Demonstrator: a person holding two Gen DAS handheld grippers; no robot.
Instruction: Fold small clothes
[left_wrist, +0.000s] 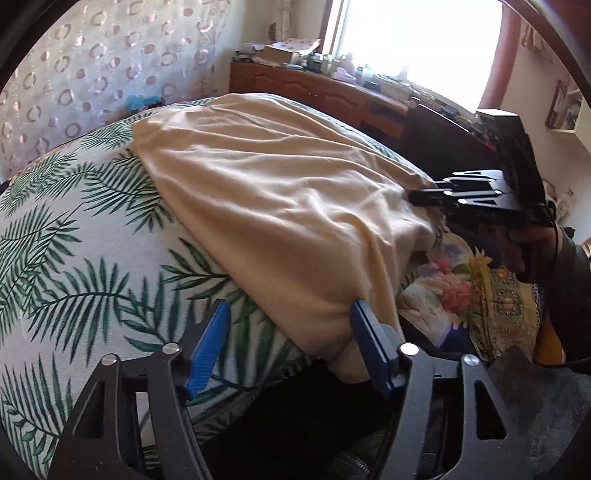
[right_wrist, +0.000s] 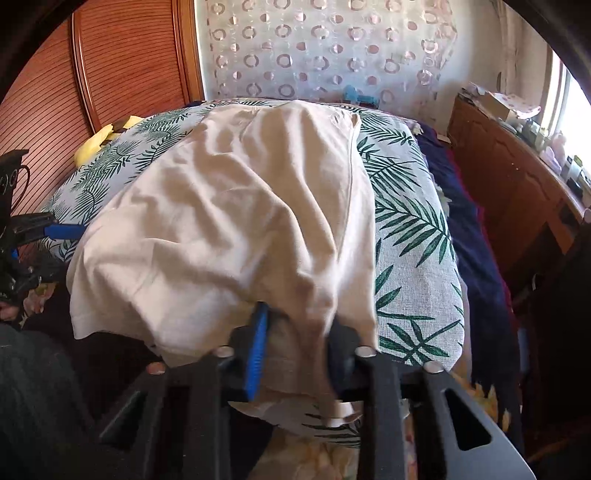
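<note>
Blue pads (left_wrist: 208, 347) of the left gripper (left_wrist: 291, 343) sit nearest the lens, jaws spread wide — nothing is clamped. Its right pad touches the near corner of the cream garment (left_wrist: 273, 206); the cloth lies beside that pad, not between the two.

In the right wrist view, the right gripper (right_wrist: 295, 347) is partly covered by the garment's near hem (right_wrist: 310, 332). Fabric is bunched between its fingers, and the jaws look fairly wide. Whether they are pinching it cannot be told, since the right pad is hidden under cloth. From the left wrist view the same gripper is seen side-on at the garment's right edge; no gap can be read there either.

Location of the garment: spread over the leaf-print cushion (left_wrist: 74, 229), running from the near edge to the far end, with the near hem hanging off the front. Heavy wrinkles are seen across the middle. A seam or doubled edge runs along the right side in the right wrist view — whether that counts as a fold already made is unclear.

Progress, as a judgement: early. The piece is laid out but not flattened, and no clean fold is visible. Left to do: both near corners gripped, cloth smoothed, folds made, result squared up.

Background: floral fabric (left_wrist: 454, 280) at near right, wooden dresser (left_wrist: 314, 88) under the window.
</note>
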